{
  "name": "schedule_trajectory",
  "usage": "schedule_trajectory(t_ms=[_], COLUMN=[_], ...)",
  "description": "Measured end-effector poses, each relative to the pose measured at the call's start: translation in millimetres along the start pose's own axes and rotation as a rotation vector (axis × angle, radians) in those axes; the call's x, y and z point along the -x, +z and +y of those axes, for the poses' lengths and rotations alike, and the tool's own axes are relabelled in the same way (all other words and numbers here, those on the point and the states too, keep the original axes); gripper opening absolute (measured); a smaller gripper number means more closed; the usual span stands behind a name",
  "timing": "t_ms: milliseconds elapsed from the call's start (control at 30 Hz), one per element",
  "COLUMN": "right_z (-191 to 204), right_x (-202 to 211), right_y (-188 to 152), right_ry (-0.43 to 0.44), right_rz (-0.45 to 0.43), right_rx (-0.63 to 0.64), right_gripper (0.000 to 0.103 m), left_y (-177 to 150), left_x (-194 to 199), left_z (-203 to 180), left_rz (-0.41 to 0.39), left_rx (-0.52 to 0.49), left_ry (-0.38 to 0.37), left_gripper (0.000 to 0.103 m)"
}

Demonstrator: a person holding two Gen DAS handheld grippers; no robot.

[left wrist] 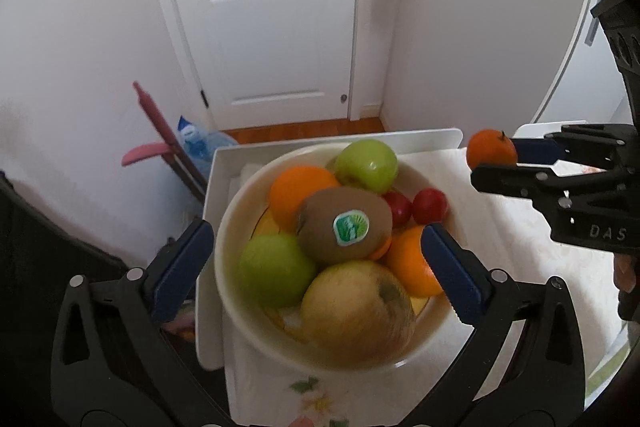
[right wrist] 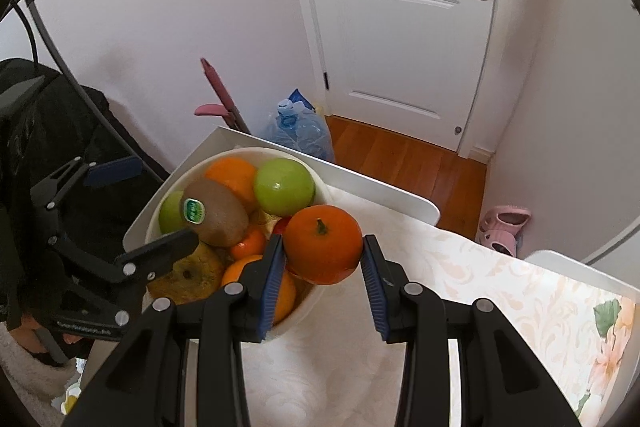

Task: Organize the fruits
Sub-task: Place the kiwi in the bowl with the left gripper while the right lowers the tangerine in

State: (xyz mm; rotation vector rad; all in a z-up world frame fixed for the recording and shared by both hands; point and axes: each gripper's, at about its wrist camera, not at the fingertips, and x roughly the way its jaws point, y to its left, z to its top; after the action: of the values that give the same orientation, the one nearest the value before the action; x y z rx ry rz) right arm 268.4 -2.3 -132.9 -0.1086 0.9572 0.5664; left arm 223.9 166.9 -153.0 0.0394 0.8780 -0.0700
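A cream bowl on a white table holds green apples, oranges, a yellowish apple, red cherry tomatoes and a kiwi with a green sticker on top of the pile. My left gripper is open, its blue pads on either side of the bowl, empty. My right gripper is shut on a small mandarin and holds it in the air just right of the bowl. In the left wrist view the mandarin and right gripper are at the right.
The table has a white raised rim and a floral cloth. Behind it are a water bottle, a pink-handled tool, a white door, wooden floor and pink slippers. A black bag is at the left.
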Motion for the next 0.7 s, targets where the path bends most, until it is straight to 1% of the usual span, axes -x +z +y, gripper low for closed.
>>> schedule_trajectory(t_ms=[267,533,700], right_z=[15.8,18.7,19.6], right_x=[-8.2,-23.4,-29.1], right_y=[5.7,5.3,4.1], right_ry=[0.04,0.056,0.06], right_rz=[0.013,0.02,0.018], right_rx=[0.049,0.095,0.112], right_gripper=[0.036,0.036,0.036], left_y=[-12.0,-22.5,-26.3], left_x=[17.3,16.3,14.2], left_z=[15.7,31.6,37.6], left_rz=[0.018,0.044,0.052], left_rx=[0.043,0.088,0.094], left_ry=[0.029,0.051,0.059], left_gripper=[0.103,0.103,0.103])
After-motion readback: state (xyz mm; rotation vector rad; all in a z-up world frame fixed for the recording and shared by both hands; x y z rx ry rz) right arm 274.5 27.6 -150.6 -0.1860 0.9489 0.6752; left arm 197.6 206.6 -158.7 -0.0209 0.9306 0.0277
